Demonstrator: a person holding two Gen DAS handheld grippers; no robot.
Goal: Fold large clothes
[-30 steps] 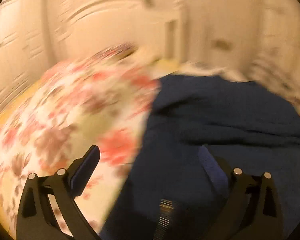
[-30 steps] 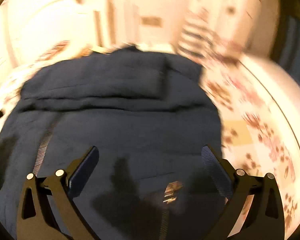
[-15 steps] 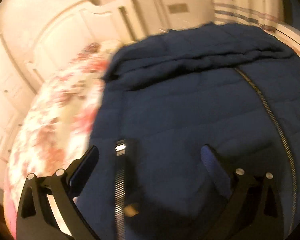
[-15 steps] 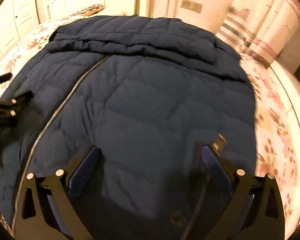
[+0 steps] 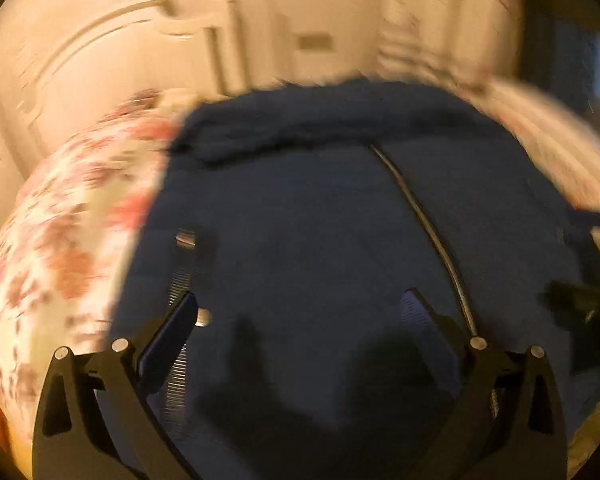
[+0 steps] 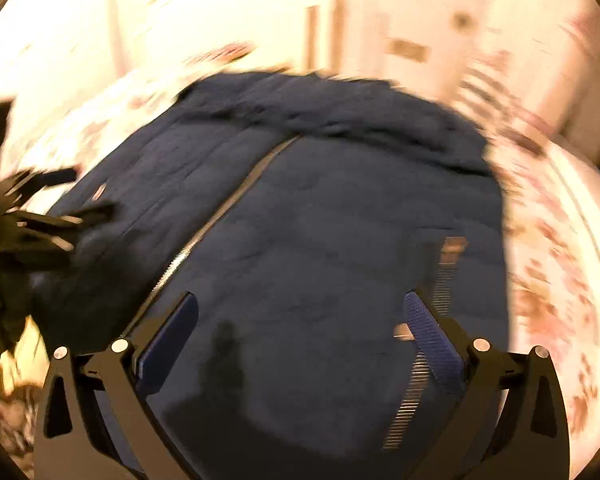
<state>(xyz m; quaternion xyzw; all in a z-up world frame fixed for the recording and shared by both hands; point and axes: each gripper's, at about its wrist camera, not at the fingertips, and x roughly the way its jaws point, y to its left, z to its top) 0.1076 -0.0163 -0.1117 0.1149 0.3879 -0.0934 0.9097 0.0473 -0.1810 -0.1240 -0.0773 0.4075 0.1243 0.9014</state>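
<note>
Floral bedspread [image 5: 60, 240], cream panelled headboard [image 5: 112, 52]

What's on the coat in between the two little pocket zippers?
The long front zipper runs down the navy puffer jacket between the left pocket zipper and the right pocket zipper. The right wrist view shows it best.

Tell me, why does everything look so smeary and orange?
Left wrist view: motion blur smears the flowery bedspread and headboard; the navy jacket stays dim. Right wrist view: blurred too, warm light glares on the wall, and the tool throws shadows onto the jacket.
</note>
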